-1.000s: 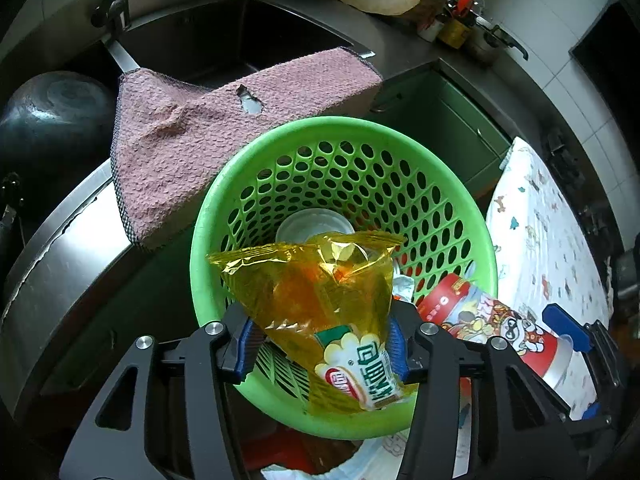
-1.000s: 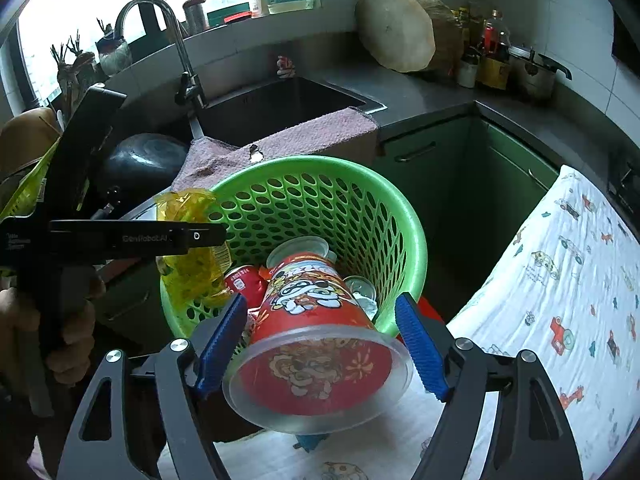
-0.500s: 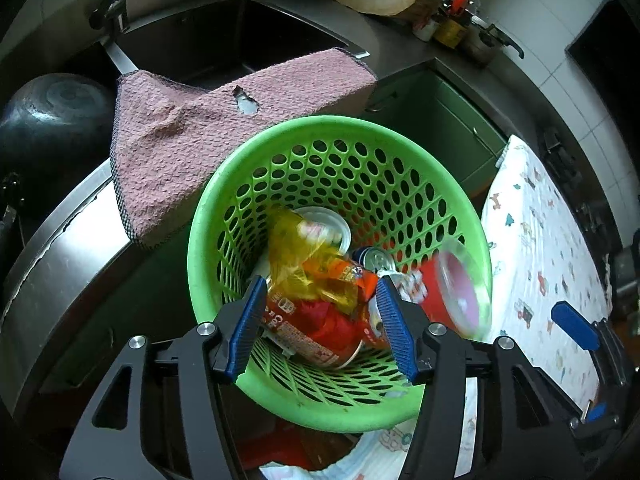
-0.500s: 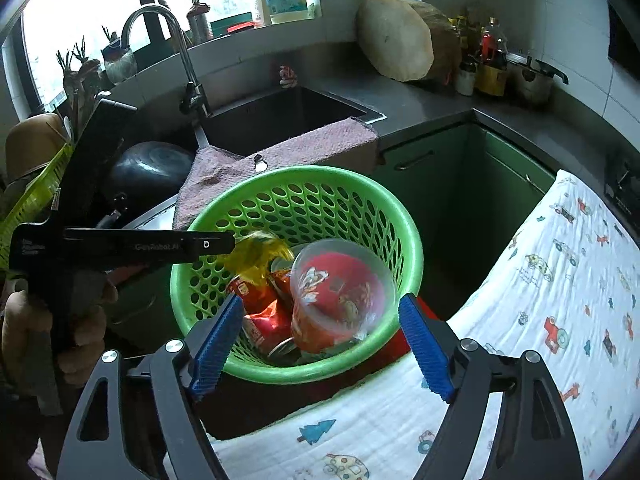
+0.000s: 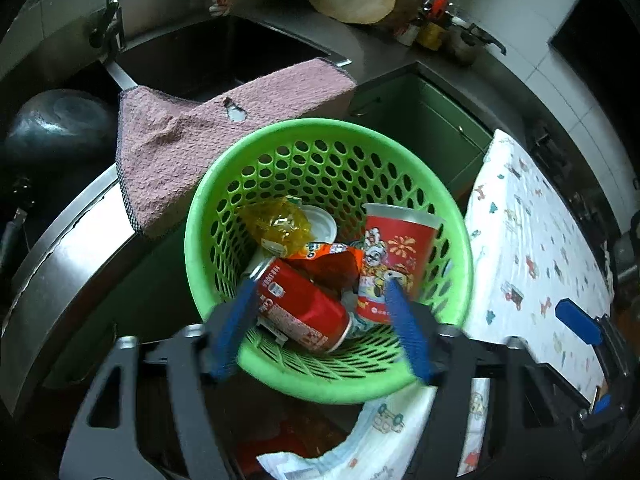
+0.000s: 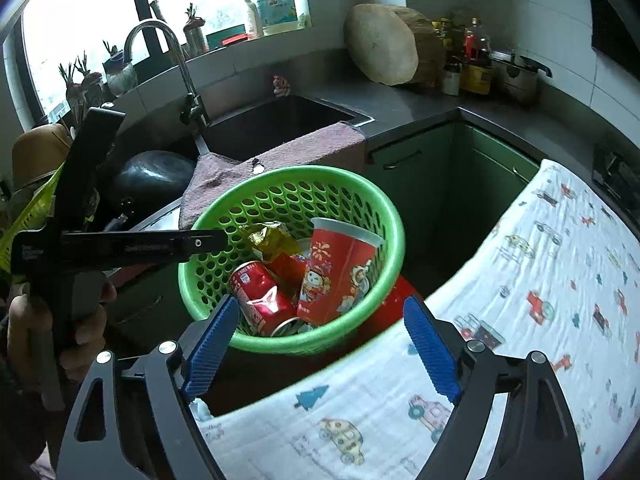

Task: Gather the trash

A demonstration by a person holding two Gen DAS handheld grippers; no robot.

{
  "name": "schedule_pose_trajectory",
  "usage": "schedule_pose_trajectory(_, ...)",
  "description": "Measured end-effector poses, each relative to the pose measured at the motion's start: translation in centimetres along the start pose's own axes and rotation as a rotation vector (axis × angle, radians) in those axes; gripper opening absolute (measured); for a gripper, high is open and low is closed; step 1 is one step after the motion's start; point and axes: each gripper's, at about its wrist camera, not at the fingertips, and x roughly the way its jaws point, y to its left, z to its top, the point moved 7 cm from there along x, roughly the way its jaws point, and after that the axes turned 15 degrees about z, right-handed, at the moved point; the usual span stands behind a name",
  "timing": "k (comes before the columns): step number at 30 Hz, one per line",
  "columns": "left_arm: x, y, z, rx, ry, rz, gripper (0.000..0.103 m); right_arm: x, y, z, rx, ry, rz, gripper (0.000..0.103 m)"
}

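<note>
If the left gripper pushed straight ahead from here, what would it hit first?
Most likely the red can, lying in the green basket directly between the left gripper's opening, empty jaws. The basket's near rim sits just below that line, so depth is uncertain; it could catch the rim first.

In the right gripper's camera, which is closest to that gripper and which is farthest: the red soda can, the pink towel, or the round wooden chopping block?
From the right gripper, whose jaws are opening with nothing between them:
1. Red soda can, lying in the green basket just ahead.
2. Pink towel, draped over the sink edge behind the basket.
3. Round wooden chopping block, leaning on the back counter.
</note>
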Motion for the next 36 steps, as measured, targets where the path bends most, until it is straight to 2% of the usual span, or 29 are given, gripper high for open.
schedule_pose_trajectory(4,-1.5,-0.7,-0.4,0.028,-0.043,0.003,0.072,-1.4,-0.2,-0.6,0.016,-0.018,-0.008,0.085)
schedule_pose_trajectory(6,-2.4,-1.2,-0.7,0.039,-0.058,-0.002,0.076,-2.3,-0.4,-1.1,0.033,-0.027,-0.009,0.085)
schedule_pose_trajectory(15,-5.5,-3.7,-2.6,0.114,-0.132,0.022,0.081,-5.5,-0.5,-3.5,0.068,-0.041,-0.024,0.089)
schedule_pose_trajectory(24,-7.9,-6.5,-5.0,0.205,-0.204,0.037,0.084,-8.8,-1.5,-6.8,0.107,-0.055,-0.091,0.090)
schedule_pose_trajectory(30,-9.2,-7.7,-6.5,0.239,-0.240,0.033,0.086,-10.8,-2.1,-8.7,0.115,-0.054,-0.162,0.092)
schedule_pose_trajectory(36,-10.6,-8.8,-7.9,0.265,-0.287,0.036,0.090,-12.3,-2.6,-10.2,0.119,-0.062,-0.186,0.093)
